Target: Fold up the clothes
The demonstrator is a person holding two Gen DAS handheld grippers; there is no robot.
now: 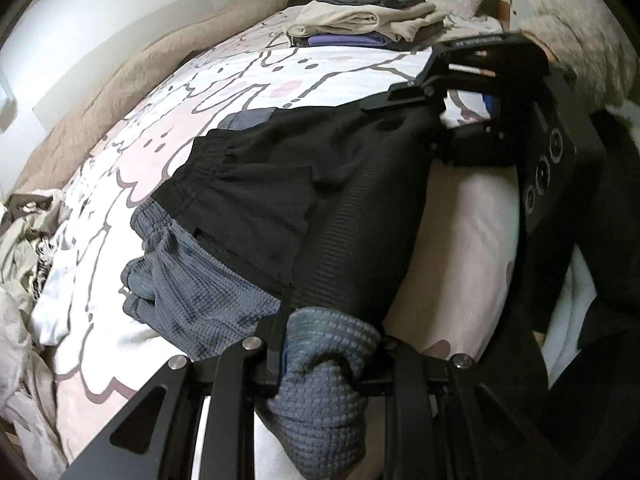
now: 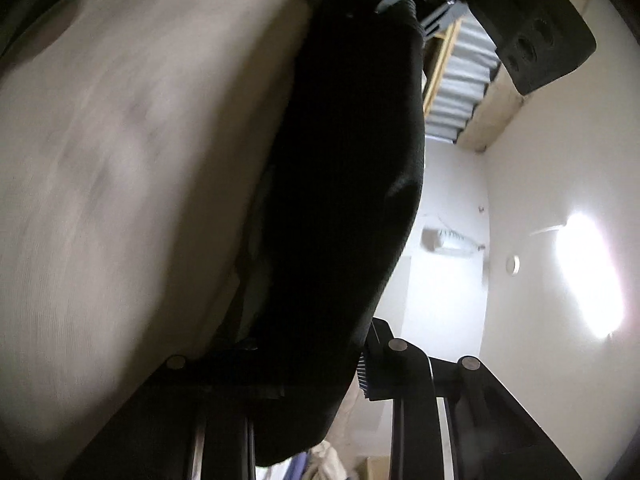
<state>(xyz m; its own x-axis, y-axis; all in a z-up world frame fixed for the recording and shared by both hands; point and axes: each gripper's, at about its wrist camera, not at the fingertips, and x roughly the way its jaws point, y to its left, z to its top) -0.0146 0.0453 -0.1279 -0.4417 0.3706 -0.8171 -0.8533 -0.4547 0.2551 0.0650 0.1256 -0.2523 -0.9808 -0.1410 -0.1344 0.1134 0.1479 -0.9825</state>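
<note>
Black waffle-knit shorts (image 1: 304,184) lie on the patterned bed sheet (image 1: 224,80), partly over a grey waffle-knit garment (image 1: 192,280). My left gripper (image 1: 328,340) at the bottom of the left wrist view is shut on a bunched grey corner (image 1: 324,364) where the black cloth ends. My right gripper (image 1: 436,120) sits at the shorts' far right edge with black cloth between its fingers. In the right wrist view the black shorts (image 2: 344,184) fill the space between the jaws of the right gripper (image 2: 308,360). Its ribbed right pad (image 2: 365,376) presses the cloth, and the left finger is hidden.
A stack of folded clothes (image 1: 360,20) stands at the far end of the bed. A beige blanket (image 1: 112,88) runs along the wall side. Unfolded laundry (image 1: 24,256) is heaped at the left edge. A fluffy white cushion (image 1: 580,32) lies at the far right.
</note>
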